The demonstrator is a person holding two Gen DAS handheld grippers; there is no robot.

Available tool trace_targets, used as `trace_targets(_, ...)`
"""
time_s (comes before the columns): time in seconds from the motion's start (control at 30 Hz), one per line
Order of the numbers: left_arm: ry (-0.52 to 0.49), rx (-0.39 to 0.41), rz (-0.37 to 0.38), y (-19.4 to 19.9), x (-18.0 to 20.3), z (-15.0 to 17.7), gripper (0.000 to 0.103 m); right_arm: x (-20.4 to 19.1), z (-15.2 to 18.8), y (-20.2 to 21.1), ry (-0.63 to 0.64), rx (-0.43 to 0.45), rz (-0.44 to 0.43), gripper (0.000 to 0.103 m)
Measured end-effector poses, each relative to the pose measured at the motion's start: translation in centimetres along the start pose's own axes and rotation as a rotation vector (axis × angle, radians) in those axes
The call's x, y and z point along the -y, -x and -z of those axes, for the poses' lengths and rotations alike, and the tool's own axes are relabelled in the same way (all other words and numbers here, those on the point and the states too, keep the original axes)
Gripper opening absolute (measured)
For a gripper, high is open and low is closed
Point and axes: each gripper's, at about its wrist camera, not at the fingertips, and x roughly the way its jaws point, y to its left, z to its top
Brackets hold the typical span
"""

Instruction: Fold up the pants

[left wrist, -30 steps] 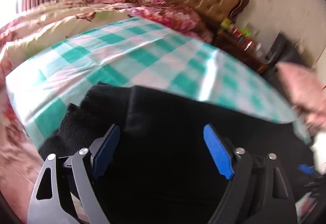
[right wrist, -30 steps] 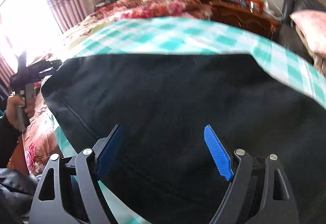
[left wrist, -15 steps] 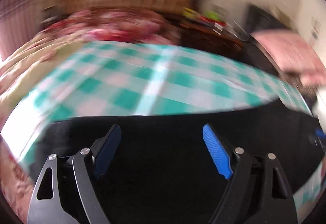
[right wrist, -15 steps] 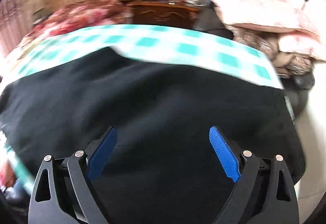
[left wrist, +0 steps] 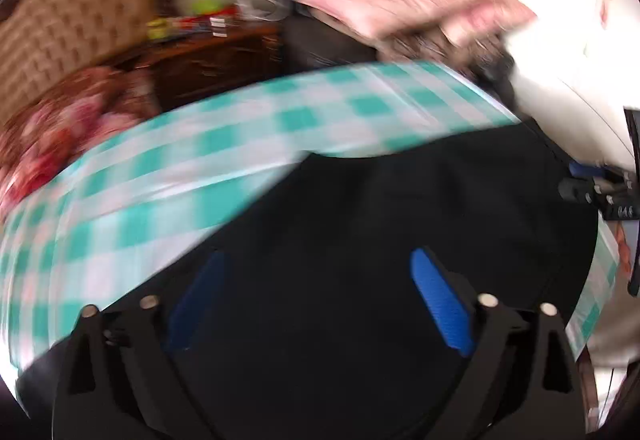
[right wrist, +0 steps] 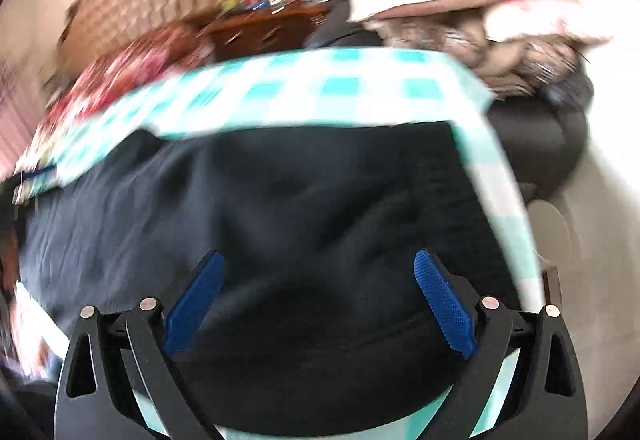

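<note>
Black pants lay spread across checked bedsheet on bed. Left claw and right claw hovered over fabric, both wide, holding nothing. Frames motion-blurred.

Both views smear with motion; the nightstand clutter is unreadable, and the black pants run off the bottom edge
</note>
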Motion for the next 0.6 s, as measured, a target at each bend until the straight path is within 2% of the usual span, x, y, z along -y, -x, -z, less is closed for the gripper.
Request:
trace_targets(0.03,-0.016,-0.022,-0.035,-1.9,1.2,-0.5,0.096,-0.2,0.5,-0.4,0.030,-0.020,0.010,0.092)
trace_targets(0.13,0.007,-0.110,-0.064,-6.1,1.2,-1.0,0.096,-1.2,2.7,-1.2,0.184,-0.042,0.089,0.092)
trace_targets(0.2,0.022,-0.139,-0.101,-7.5,0.3,-0.7,0.096,-0.8,3.5,-0.7,0.162,-0.029,0.069,0.092)
trace_targets(0.23,0.038,-0.152,-0.105,-8.1,-0.4,-0.6,0.100,-0.6,3.6,-0.4,0.158,-0.029,0.059,0.092)
trace_targets(0.27,0.073,-0.152,-0.077,-8.4,-1.4,-0.5,0.101,-0.6,3.8,-0.1,0.158,-0.031,0.054,0.092)
trace_targets(0.37,0.096,-0.108,-0.081,-6.2,-2.4,-0.1,0.100,-1.0,2.9,1.5,0.145,-0.008,0.054,0.092)
trace_targets(0.43,0.091,-0.059,-0.082,-3.4,-2.5,0.6,0.100,-2.1,1.4,2.6,0.122,0.054,-0.003,0.092)
trace_targets(0.5,0.100,-0.023,-0.086,-0.4,-3.3,2.3,0.101,-3.7,0.1,2.4,0.131,0.069,-0.035,0.092)
trace_targets(0.6,0.153,-0.019,-0.172,2.8,-6.8,6.1,0.101,-7.1,-1.7,0.8,0.195,0.062,-0.051,0.092)
